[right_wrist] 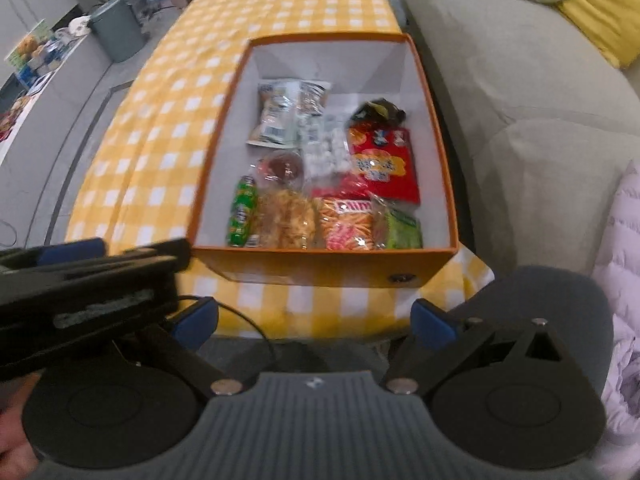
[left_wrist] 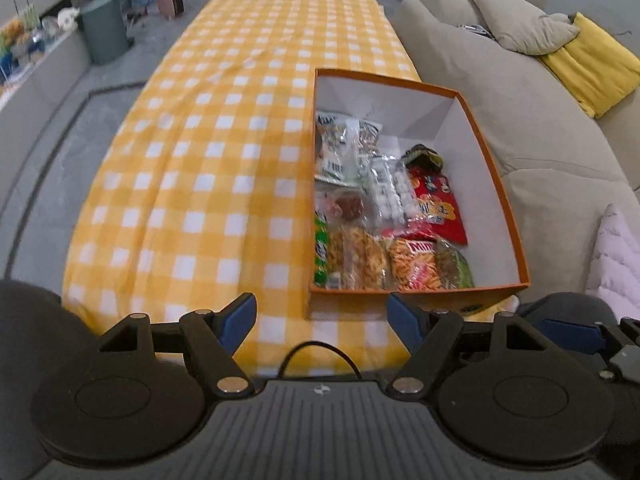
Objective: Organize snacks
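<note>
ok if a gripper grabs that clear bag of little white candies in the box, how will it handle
The clear bag of white candies probably sags and shifts, since its contents look loose. Its glossy film may slip between pads. It overlaps the red packet, so lifting it could nudge that.

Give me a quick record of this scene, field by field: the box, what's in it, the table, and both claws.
container: orange box, open top, white inside
contents: snack packets lying on its floor, among them a red packet, a green packet and a clear bag of white pieces
surface: yellow checked tablecloth; no snacks seen on it outside the box
beside table: grey sofa
left claw: open, empty
right claw: open, empty
</note>
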